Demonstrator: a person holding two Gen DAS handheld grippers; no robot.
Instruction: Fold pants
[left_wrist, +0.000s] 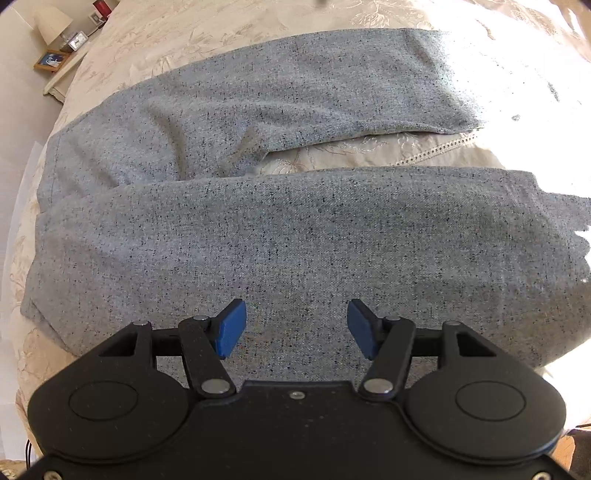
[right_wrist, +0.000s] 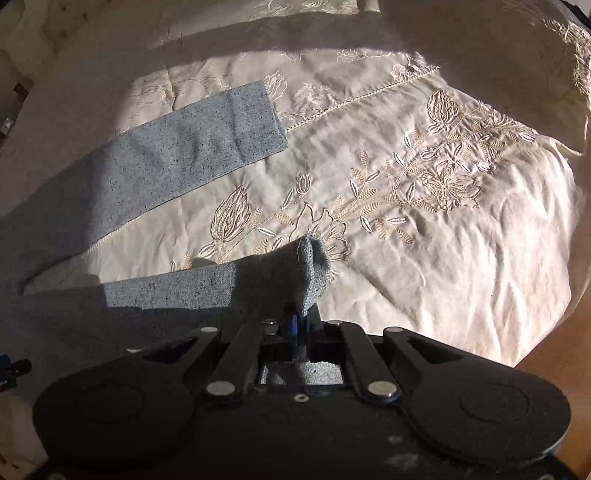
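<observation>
The pants (left_wrist: 280, 236), of grey speckled woven cloth, lie spread on a cream bedspread embroidered with beige flowers and leaves (right_wrist: 424, 177), and both grippers hang over them, pointing steeply down.

The right gripper (right_wrist: 297, 325) has its blue pads pressed together on the hem end of the nearer leg (right_wrist: 280, 273). The cloth bunches into a small peak just ahead of the jaws and trails away to the left of the gripper, partly in shadow. More grey fabric shows through the gap behind the fingers. Further out and to the left, the other leg (right_wrist: 184, 147) lies flat, its squared hem apart from the pinched one, with embroidered bedspread between them.

The left gripper (left_wrist: 297, 328) has its blue pads (left_wrist: 232, 326) spread wide, with nothing between them. Directly beneath and ahead of it stretches the broad nearer leg. Beyond that, a wedge of bedspread separates it from the farther leg (left_wrist: 295, 85). Far off to the upper left stands a bedside table (left_wrist: 62, 70) with a white-shaded lamp (left_wrist: 51, 24).
</observation>
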